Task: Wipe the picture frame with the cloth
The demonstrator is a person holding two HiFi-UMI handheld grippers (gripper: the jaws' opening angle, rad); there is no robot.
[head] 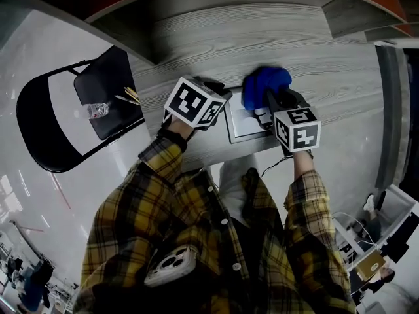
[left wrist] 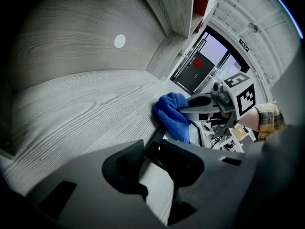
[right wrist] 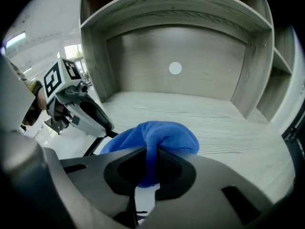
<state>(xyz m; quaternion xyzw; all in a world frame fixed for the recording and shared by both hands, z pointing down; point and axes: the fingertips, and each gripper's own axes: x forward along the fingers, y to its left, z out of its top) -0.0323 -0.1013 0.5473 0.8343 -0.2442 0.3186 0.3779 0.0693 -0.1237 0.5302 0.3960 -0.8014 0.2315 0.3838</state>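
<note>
The picture frame (head: 241, 125) lies flat on the grey wooden desk (head: 196, 51), near its front edge; it has a dark rim and a pale face. My left gripper (head: 224, 102) is shut on the frame's left rim (left wrist: 156, 138), which runs between its fingertips in the left gripper view. A bunched blue cloth (head: 265, 87) rests on the frame's far right part. My right gripper (head: 265, 108) is shut on the cloth (right wrist: 155, 140), a fold of which is pinched between the jaws. The cloth (left wrist: 172, 114) hides the frame's far corner.
The desk sits inside a hutch with a back panel bearing a white round disc (right wrist: 175, 68) and side walls (right wrist: 255, 85). A black folding chair (head: 65, 120) stands left of the desk, with a small bottle (head: 98, 110) on its seat.
</note>
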